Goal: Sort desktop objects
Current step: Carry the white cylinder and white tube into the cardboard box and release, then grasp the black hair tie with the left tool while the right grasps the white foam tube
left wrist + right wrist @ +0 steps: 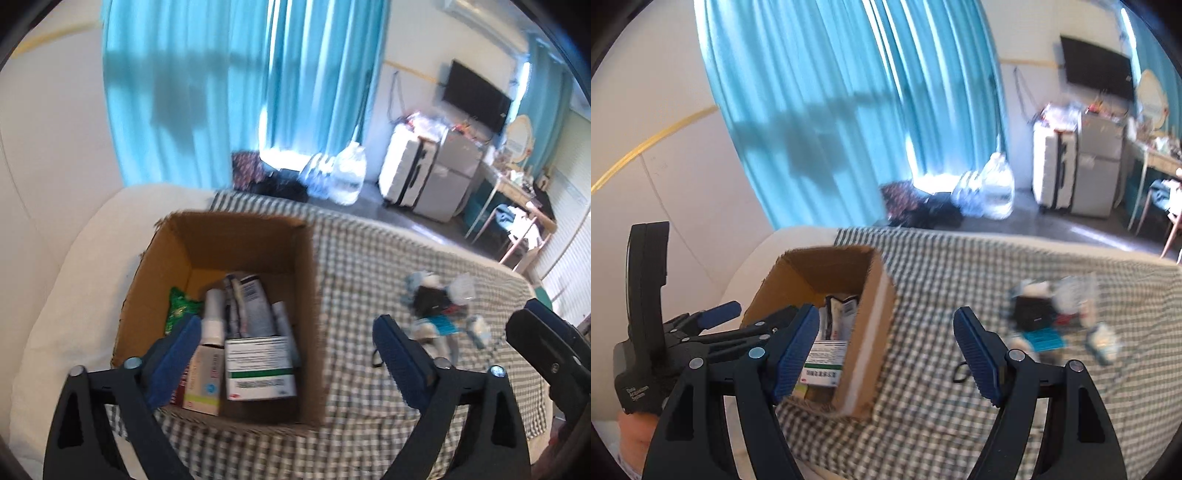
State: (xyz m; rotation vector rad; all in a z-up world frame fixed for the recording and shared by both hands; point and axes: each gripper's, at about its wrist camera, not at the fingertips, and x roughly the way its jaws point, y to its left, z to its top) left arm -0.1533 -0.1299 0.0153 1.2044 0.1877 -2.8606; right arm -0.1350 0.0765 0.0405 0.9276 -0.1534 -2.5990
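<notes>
An open cardboard box [243, 236] [875, 291] stands on a checked cloth and holds several medicine boxes, among them a white one with a green stripe [260, 363] [823, 360], plus a white spray bottle [214, 319] and a green packet [179, 306]. My left gripper [291, 354] hangs open above the box's near right corner, nothing between its blue pads. My right gripper [886, 350] is open too, empty, just right of the box. A blurred pile of small items [441, 308] [1060, 321] lies on the cloth to the right.
The checked cloth [369, 266] [960, 266] covers a white bed or sofa. The other gripper shows at the right edge of the left wrist view [546, 343] and at the left of the right wrist view [665, 332]. Behind are blue curtains, suitcases and a desk.
</notes>
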